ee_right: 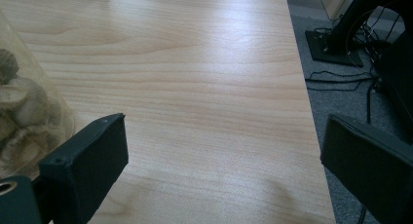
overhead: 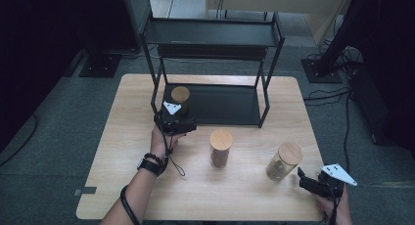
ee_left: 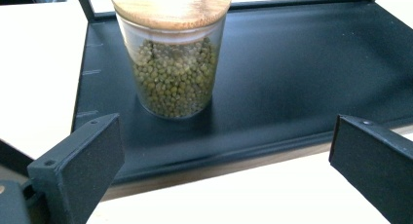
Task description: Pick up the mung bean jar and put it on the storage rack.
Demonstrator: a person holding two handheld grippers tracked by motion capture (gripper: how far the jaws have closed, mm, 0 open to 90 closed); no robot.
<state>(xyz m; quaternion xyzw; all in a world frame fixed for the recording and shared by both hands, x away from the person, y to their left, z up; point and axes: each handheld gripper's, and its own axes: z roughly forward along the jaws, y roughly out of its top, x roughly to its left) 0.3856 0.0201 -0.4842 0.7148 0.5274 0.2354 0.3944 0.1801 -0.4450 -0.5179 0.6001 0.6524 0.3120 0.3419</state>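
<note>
A glass jar of green beans point(ee_left: 171, 63), closed with a round wooden lid point(ee_left: 170, 5), is seen standing upright on the lower tray point(ee_left: 302, 73) of a black metal shelf rack point(overhead: 215, 36), toward the tray's left end. In the high view the same jar is found at the far left of the tray, just beyond the left gripper point(overhead: 172, 118).

The left gripper is held in the person's left hand point(overhead: 159, 143) at the near left corner of the rack, and it is pointed toward the jar. In the left gripper view its jaws are seen spread wide, with nothing between them; the jar stands ahead of them and apart from them, nearer the left jaw's side.

Two further lidded jars are set on the wooden table point(overhead: 122, 137), outside the rack. One with dark contents point(overhead: 220, 149) stands near the middle of the table, and one with pale contents point(overhead: 283, 161) stands to the right of it, nearer the front edge.

The right gripper point(overhead: 311, 183) is held low at the near right corner of the table, just beside the pale jar. Its jaws are likewise seen wide apart and empty, with the jar's glass wall point(ee_right: 24, 112) lying just outside the left jaw; contact cannot be told.
</note>
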